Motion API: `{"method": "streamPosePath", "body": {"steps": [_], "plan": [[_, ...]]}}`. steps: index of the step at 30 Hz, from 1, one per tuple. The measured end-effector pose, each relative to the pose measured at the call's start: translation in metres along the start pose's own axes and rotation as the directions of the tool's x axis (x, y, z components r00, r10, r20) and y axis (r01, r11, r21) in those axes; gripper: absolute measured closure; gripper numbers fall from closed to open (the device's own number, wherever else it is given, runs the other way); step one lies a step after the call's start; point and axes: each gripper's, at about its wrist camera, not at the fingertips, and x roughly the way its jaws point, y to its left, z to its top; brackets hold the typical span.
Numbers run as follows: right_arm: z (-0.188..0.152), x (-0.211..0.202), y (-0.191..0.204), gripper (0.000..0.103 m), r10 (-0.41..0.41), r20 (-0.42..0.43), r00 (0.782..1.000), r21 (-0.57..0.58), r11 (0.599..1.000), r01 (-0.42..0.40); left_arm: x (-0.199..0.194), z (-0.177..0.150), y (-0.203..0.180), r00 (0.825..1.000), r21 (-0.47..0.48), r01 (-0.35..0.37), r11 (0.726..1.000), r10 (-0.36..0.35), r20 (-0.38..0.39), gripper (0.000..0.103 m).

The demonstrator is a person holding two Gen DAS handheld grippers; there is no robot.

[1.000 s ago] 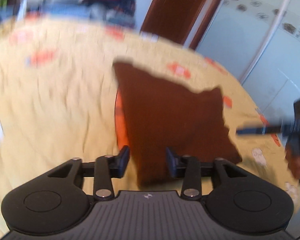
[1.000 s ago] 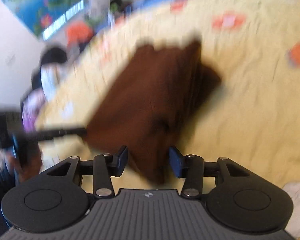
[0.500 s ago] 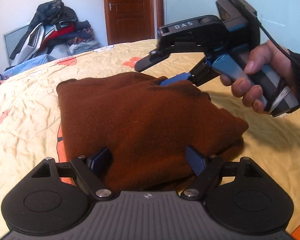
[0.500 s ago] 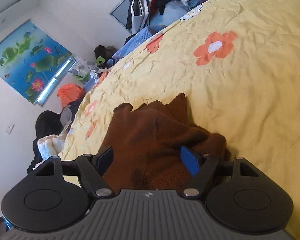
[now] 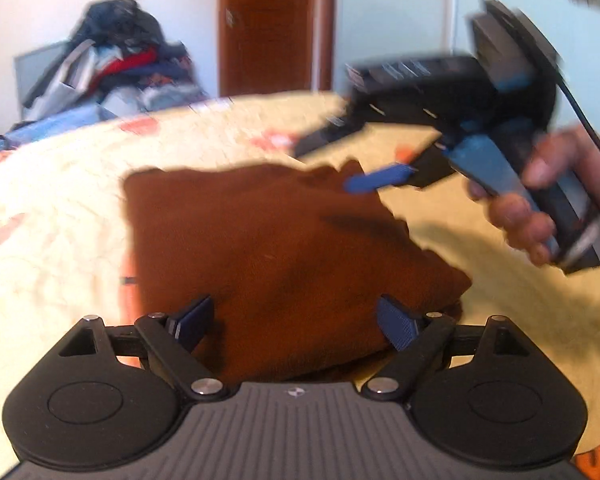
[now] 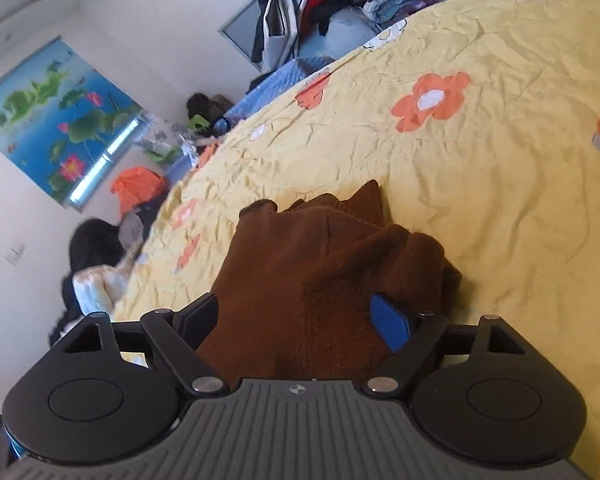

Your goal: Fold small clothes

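Your left gripper [image 5: 294, 322] and right gripper [image 6: 296, 318], just opening wide, straddle the fuzzy brown garment's [image 5: 276, 248] edges; wrinkled yellow bed [image 6: 480, 184] lies open around.

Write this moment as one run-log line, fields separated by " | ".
garment: brown, folded, on bed | left gripper: just opened, garment between jaws | right gripper: just opened, garment between jaws

Item count, both views combined:
- Brown garment [image 5: 284, 248]: one, folded, on the bed [image 6: 500, 184].
- Grippers: two, the left gripper [image 5: 296, 322] and the right gripper [image 6: 300, 320].
- Hand [image 5: 540, 200]: one visible.
- Door [image 5: 268, 28]: one.
- Wall poster [image 6: 56, 124]: one.
- Clothes pile [image 6: 324, 4]: one.
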Motion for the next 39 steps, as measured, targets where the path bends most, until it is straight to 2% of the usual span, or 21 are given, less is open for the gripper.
{"method": "streamPosePath", "body": {"steps": [1,3,6,9,12,13,15,16,17,18,19,20,22,25,39], "plan": [[-0.006,-0.012,0.011,0.017,-0.020,0.016,1.000,-0.055,0.998,0.021,-0.010,-0.004,0.003,0.999,-0.015,-0.025,1.000,0.026,0.021,0.014],[-0.027,-0.039,0.032,0.002,-0.055,0.070,0.996,-0.151,0.986,0.065,-0.029,-0.016,0.011,0.993,-0.074,-0.105,0.992,0.109,0.049,0.014],[-0.074,-0.071,0.050,0.000,-0.142,0.124,0.982,-0.237,0.957,0.169,-0.048,-0.038,0.019,0.982,-0.164,-0.179,0.970,0.186,0.031,0.014],[-0.120,-0.082,0.053,0.000,-0.254,0.098,0.962,-0.276,0.922,0.272,-0.056,-0.055,0.018,0.982,-0.188,-0.186,0.964,0.188,-0.003,0.014],[-0.146,-0.074,0.044,0.000,-0.341,0.024,0.940,-0.234,0.912,0.337,-0.047,-0.058,0.014,0.979,-0.159,-0.203,0.966,0.197,-0.054,0.014],[-0.149,-0.068,0.040,0.000,-0.390,-0.001,0.921,-0.198,0.903,0.382,-0.040,-0.057,0.015,0.976,-0.146,-0.214,0.966,0.205,-0.076,0.014],[-0.152,-0.060,0.047,0.000,-0.467,0.058,0.883,-0.210,0.859,0.468,-0.023,-0.053,0.015,0.960,-0.136,-0.266,0.954,0.249,-0.132,0.013],[-0.151,-0.051,0.049,0.000,-0.519,0.048,0.853,-0.211,0.830,0.517,-0.018,-0.058,0.017,0.952,-0.145,-0.286,0.947,0.263,-0.159,0.009],[-0.149,-0.042,0.054,0.000,-0.568,0.063,0.821,-0.226,0.793,0.566,-0.016,-0.058,0.019,0.951,-0.166,-0.294,0.941,0.270,-0.153,0.004],[-0.147,-0.033,0.056,0.000,-0.606,0.059,0.794,-0.234,0.764,0.601,-0.013,-0.058,0.020,0.945,-0.182,-0.310,0.933,0.283,-0.164,0.002],[-0.146,-0.028,0.059,0.000,-0.612,0.073,0.787,-0.241,0.755,0.609,-0.011,-0.058,0.021,0.940,-0.194,-0.327,0.925,0.297,-0.171,0.000],[-0.145,-0.024,0.059,0.000,-0.600,0.077,0.796,-0.240,0.764,0.599,-0.009,-0.059,0.023,0.938,-0.204,-0.338,0.919,0.310,-0.157,0.000],[-0.146,-0.021,0.057,0.000,-0.594,0.112,0.796,-0.233,0.763,0.603,-0.007,-0.059,0.023,0.936,-0.213,-0.347,0.913,0.323,-0.141,0.000],[-0.160,-0.023,0.055,0.000,-0.566,0.212,0.796,-0.231,0.763,0.604,-0.007,-0.059,0.023,0.936,-0.212,-0.346,0.914,0.323,-0.138,0.000],[-0.157,-0.020,0.055,0.000,-0.571,0.219,0.791,-0.222,0.760,0.610,-0.007,-0.057,0.024,0.937,-0.212,-0.343,0.915,0.320,-0.136,0.000]]}}
